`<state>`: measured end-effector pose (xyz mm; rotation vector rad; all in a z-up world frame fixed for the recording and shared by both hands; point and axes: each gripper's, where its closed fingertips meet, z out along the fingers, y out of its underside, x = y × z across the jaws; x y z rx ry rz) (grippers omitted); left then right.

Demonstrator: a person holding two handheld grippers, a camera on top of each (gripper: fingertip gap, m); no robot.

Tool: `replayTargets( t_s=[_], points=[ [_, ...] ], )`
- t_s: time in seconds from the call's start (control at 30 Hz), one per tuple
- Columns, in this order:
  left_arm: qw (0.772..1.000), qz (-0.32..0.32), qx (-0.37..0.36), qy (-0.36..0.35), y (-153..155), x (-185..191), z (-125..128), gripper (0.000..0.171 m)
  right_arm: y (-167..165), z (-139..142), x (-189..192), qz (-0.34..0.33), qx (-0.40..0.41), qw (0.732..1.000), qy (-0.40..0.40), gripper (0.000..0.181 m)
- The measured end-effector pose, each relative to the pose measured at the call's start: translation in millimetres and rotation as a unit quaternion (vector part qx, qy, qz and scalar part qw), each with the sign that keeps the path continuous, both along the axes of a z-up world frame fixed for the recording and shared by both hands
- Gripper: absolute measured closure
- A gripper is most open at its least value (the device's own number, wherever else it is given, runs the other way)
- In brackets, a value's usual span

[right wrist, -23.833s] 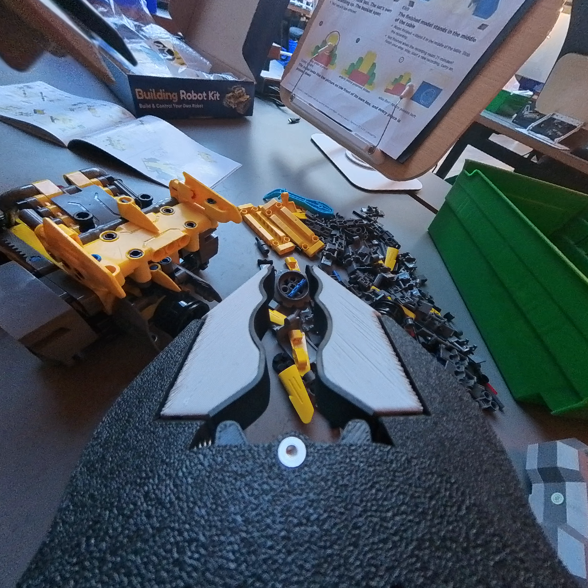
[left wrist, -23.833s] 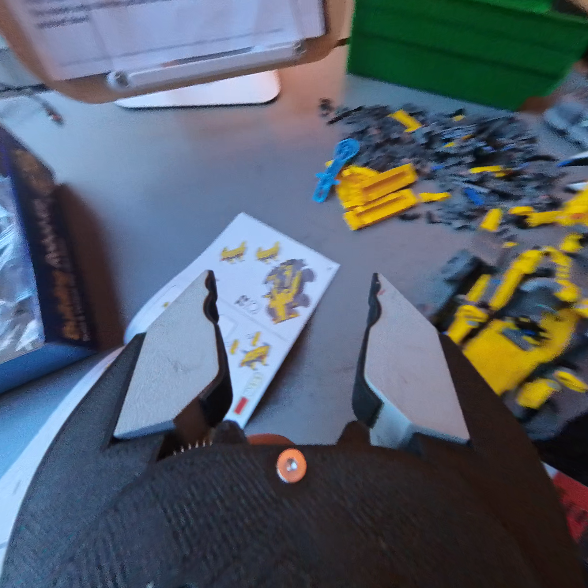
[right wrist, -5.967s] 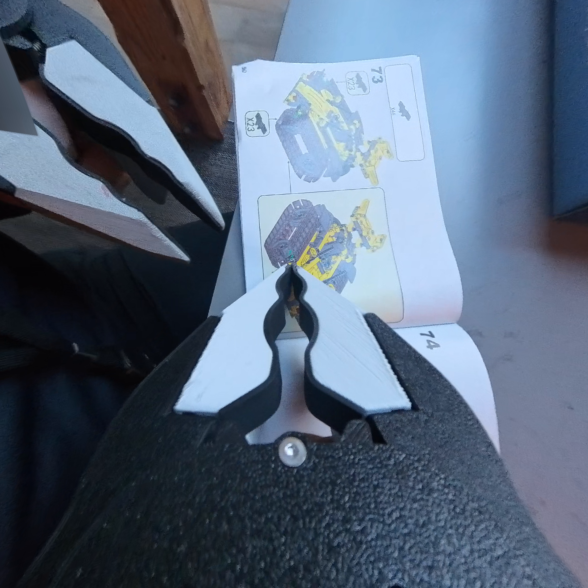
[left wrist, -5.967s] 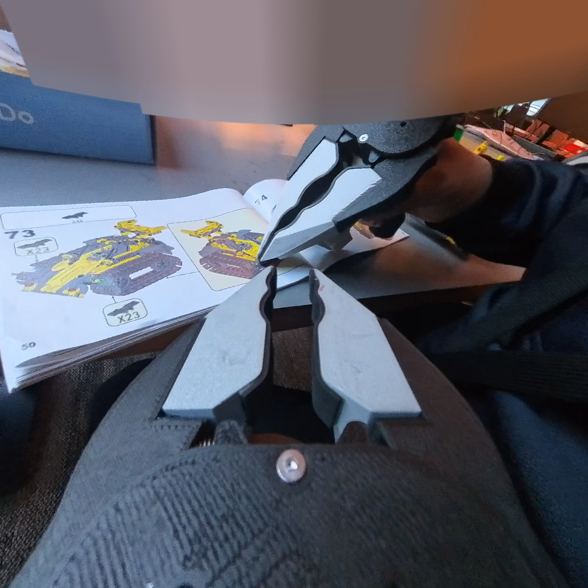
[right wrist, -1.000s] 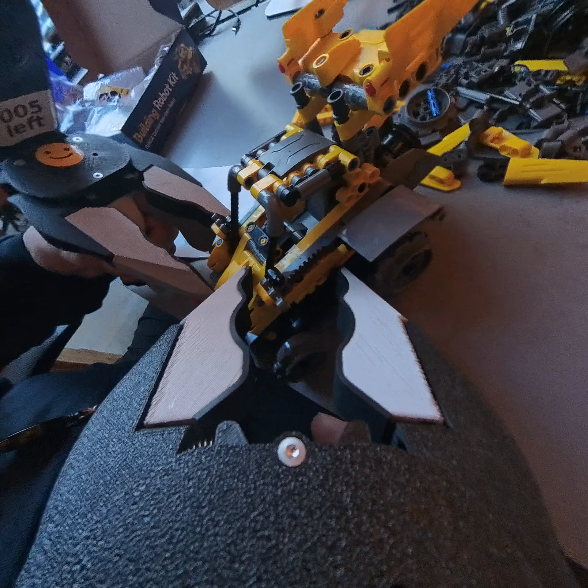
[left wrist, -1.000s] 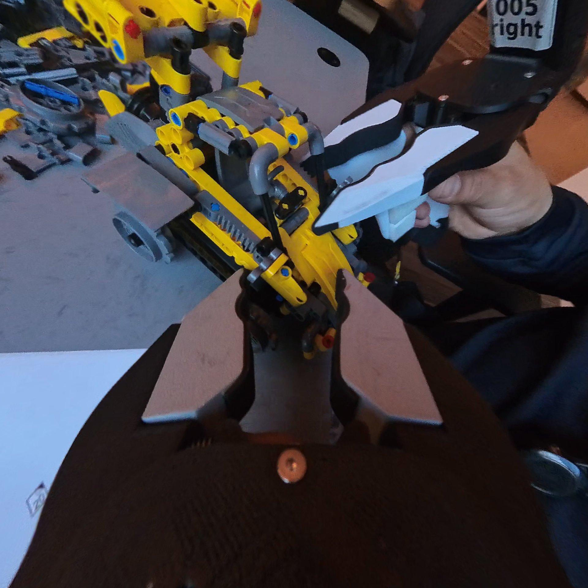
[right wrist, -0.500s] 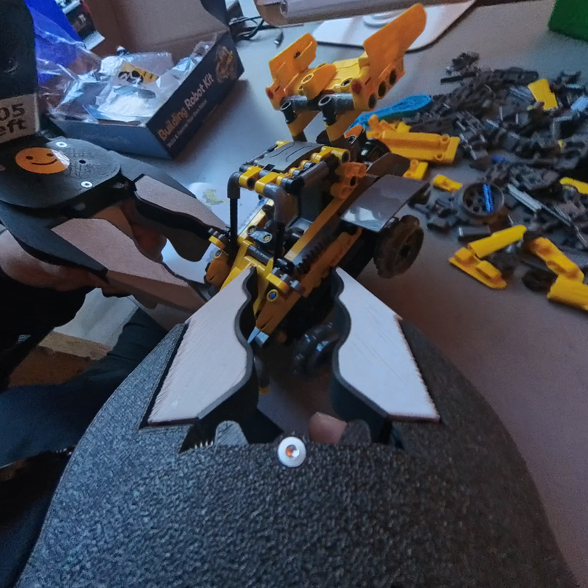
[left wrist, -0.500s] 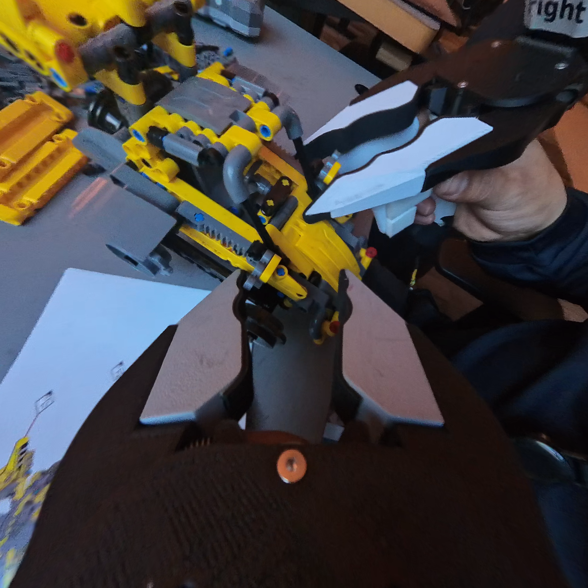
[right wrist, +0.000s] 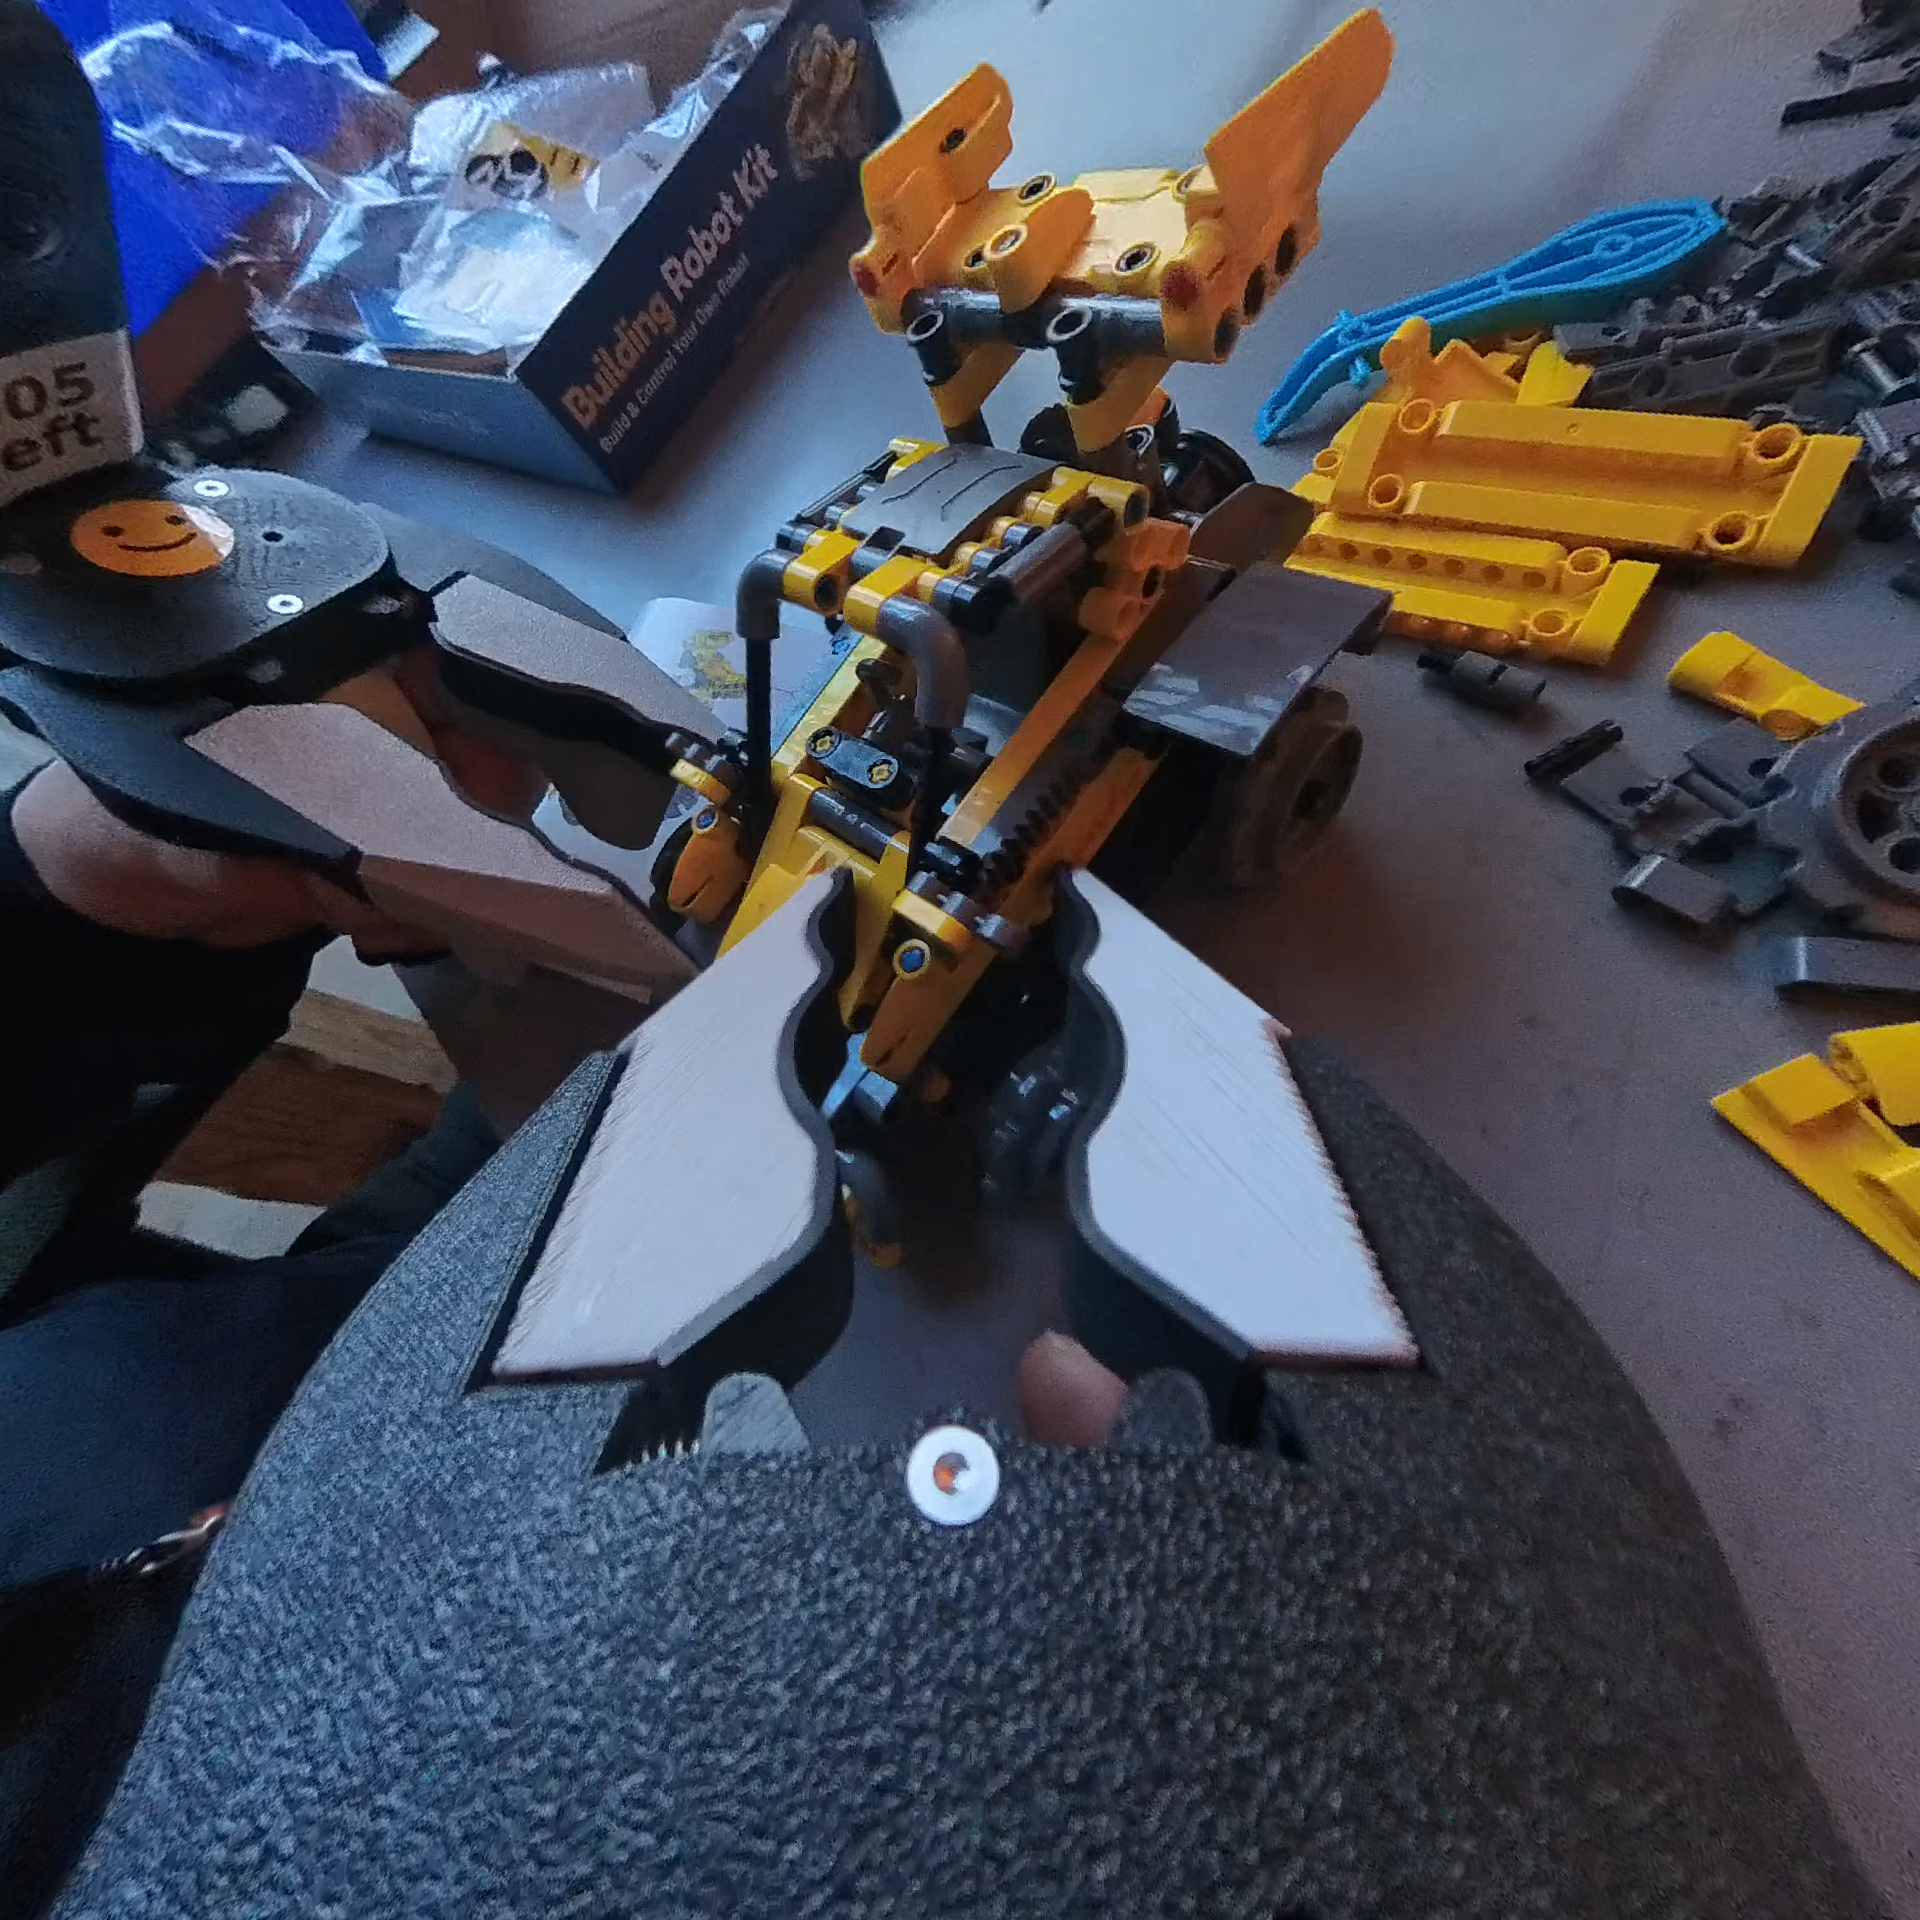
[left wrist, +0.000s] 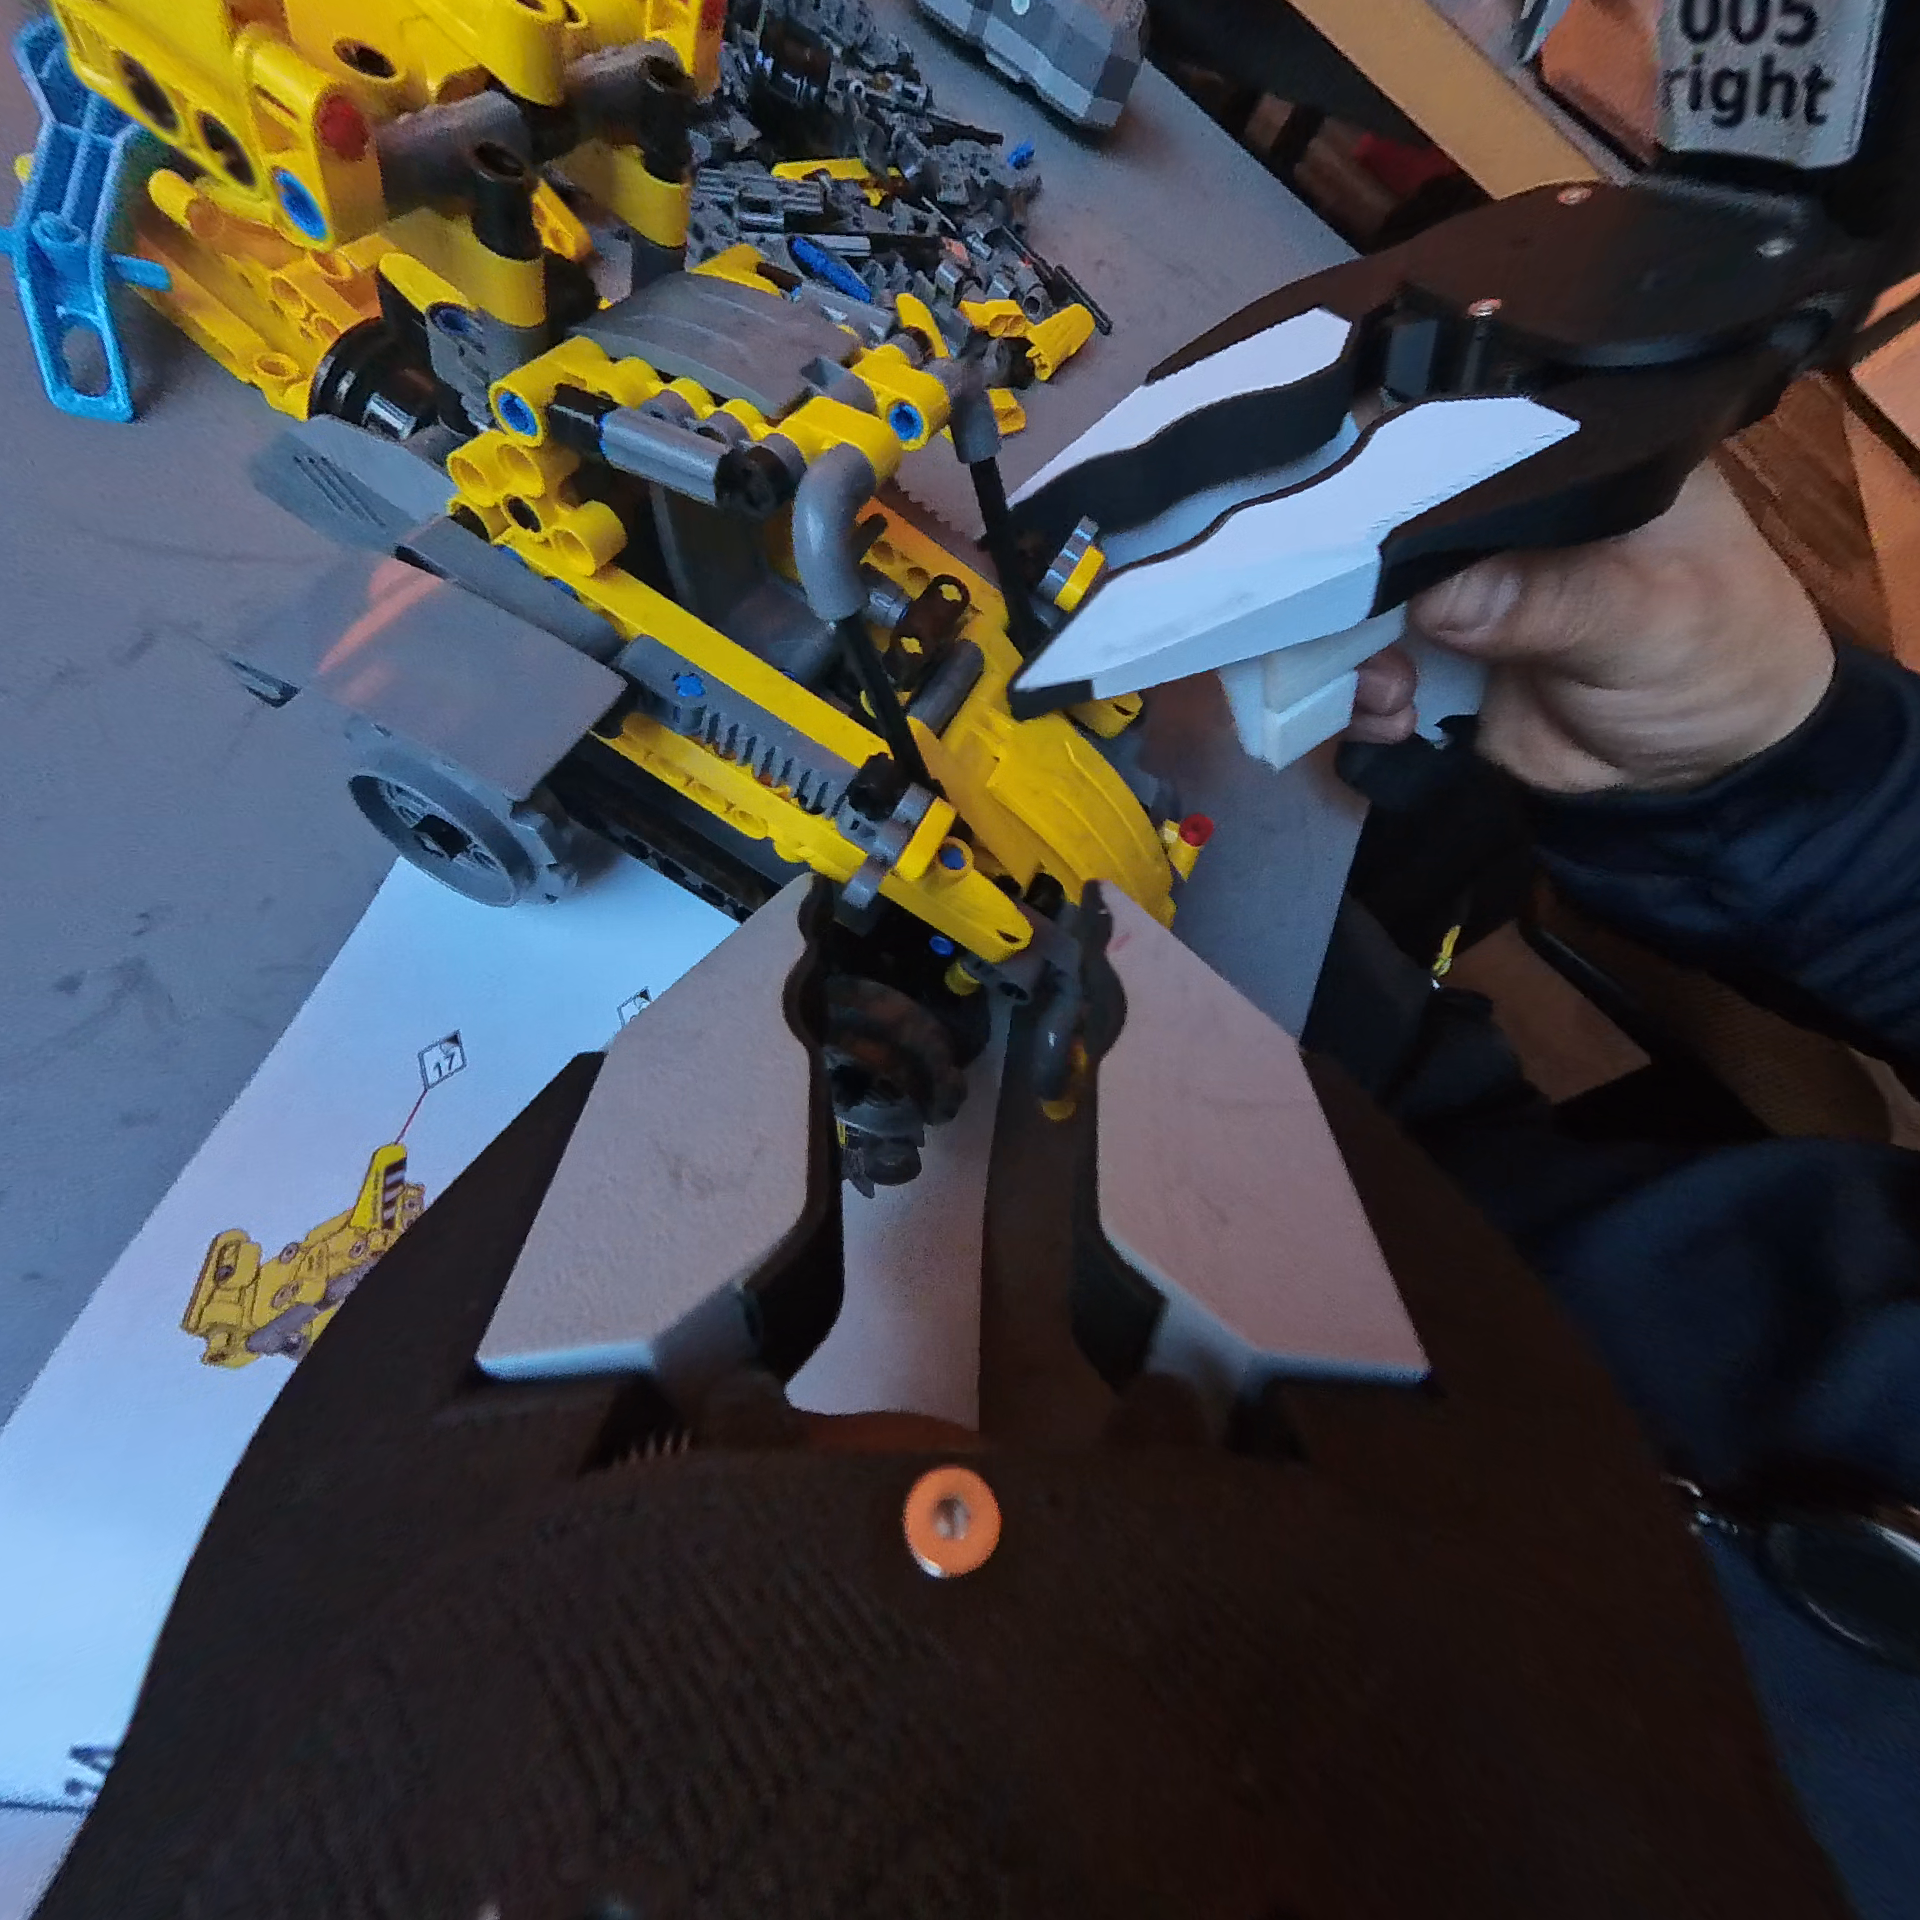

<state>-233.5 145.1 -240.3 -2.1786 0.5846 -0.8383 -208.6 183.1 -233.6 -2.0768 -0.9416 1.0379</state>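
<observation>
1. Left gripper (left wrist: 940,925): jaws clamped on the rear end of the yellow-and-grey model vehicle (left wrist: 727,582), pinching the yellow beam and dark gear there; grip at the tail leaves the cab and top exposed.
2. Right gripper (right wrist: 951,914): jaws closed around the same model's rear from the other side, on the yellow side frame above a black wheel. Two-sided hold looks meant to steady it against twisting.
3. Model vehicle sits near the front edge of the grey surface (right wrist: 1507,1091), rear overhanging toward the person, front wheel on the surface, the other wheel resting on the open instruction booklet (left wrist: 312,1195).
4. Yellow bucket arm (right wrist: 1091,229) raised at the model's far end, untouched.
5. Loose parts toward the right side of the surface: yellow panels (right wrist: 1538,499), a blue tool (right wrist: 1486,291), dark small pieces (right wrist: 1766,810). All well apart from both grippers.
6. Kit box (right wrist: 644,312) with plastic bags at the far left, behind the left gripper.
7. A bare hand (left wrist: 1621,665) holds the right gripper's handle.
</observation>
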Motion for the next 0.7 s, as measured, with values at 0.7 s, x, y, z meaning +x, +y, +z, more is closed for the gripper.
replayTargets(
  t_s=[0.7],
  points=[
    [0.998, 0.016, 0.027, 0.051, 10.6, -12.8, 5.8, 0.120, 2.4, 5.0, -10.9, 0.066, 0.014, 0.998, -0.021, 0.151]
  ],
)
